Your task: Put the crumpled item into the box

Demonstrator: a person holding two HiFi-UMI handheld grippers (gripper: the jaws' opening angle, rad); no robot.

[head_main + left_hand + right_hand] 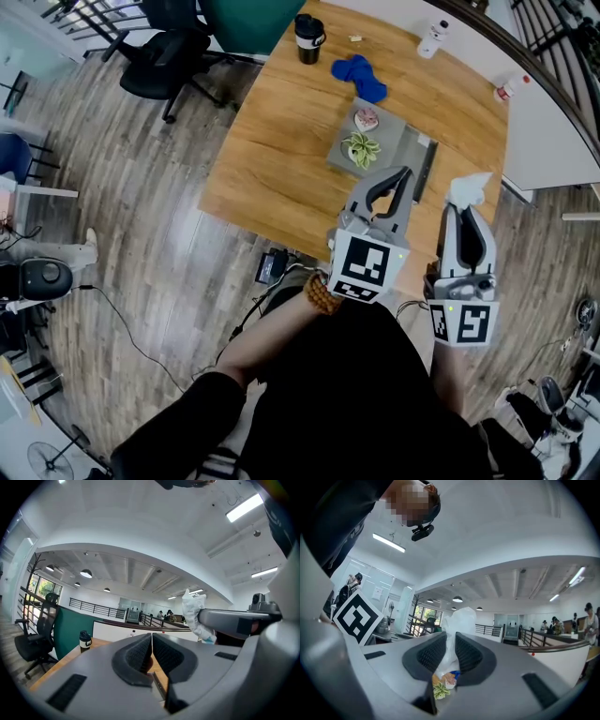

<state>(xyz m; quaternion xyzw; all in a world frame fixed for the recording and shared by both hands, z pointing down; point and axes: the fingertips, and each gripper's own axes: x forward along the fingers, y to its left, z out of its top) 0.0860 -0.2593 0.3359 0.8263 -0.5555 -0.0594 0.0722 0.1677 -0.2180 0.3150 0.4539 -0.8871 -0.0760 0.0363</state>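
Wooden table [272,150], grey box [401,141] holding a plant [361,148] and a small pink thing [366,119].
My right gripper [465,208] pinches the crumpled item [469,187] beside the box, not in it; my left gripper [403,173] is pressed together, empty.

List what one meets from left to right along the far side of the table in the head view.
Black cup → blue cloth → white bottle → small bottle with a red cap.

Open-plan office: wheeled desk chair [157,54] standing off wooden table's [272,159] far-left corner; strip lights [243,507] glowing overhead; railed gallery [93,607] running behind.
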